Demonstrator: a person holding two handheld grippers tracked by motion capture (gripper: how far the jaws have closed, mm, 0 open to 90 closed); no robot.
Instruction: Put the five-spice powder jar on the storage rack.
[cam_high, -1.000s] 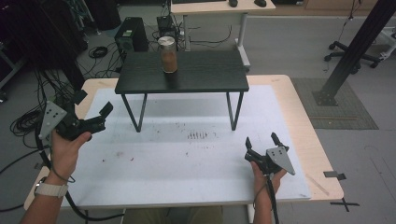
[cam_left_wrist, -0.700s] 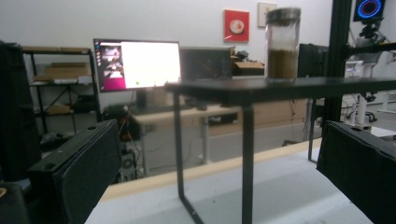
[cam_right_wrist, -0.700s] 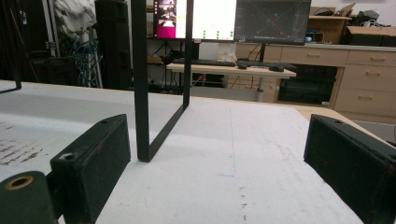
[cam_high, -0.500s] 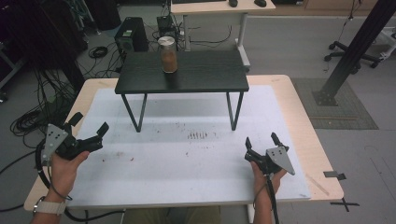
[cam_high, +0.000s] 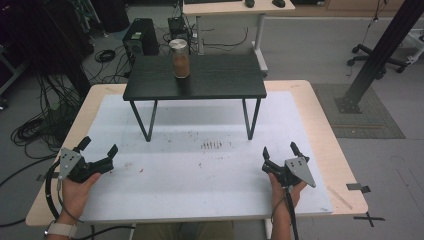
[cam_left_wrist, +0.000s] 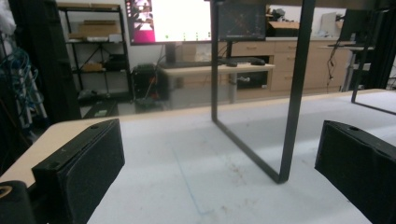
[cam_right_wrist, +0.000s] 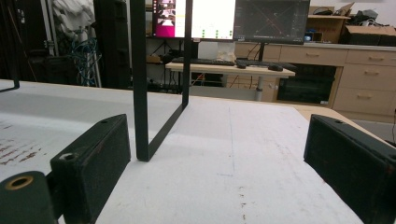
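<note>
Well beyond both open claws, jar (cam_high: 180, 58) stands on black table (cam_high: 220, 82).

Laboratory or office workspace: behind the black side table (cam_high: 195, 84) stand a desk with keyboard (cam_right_wrist: 203, 60), lit monitors (cam_right_wrist: 224, 13), wooden drawer cabinets (cam_right_wrist: 355, 77), computer tower (cam_high: 141, 42) and floor cables (cam_high: 37, 125).

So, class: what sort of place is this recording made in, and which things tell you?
Most likely a lab or tech office: lit monitors over a keyboard desk, a computer tower amid floor cables, and a rolling chair base.
</note>
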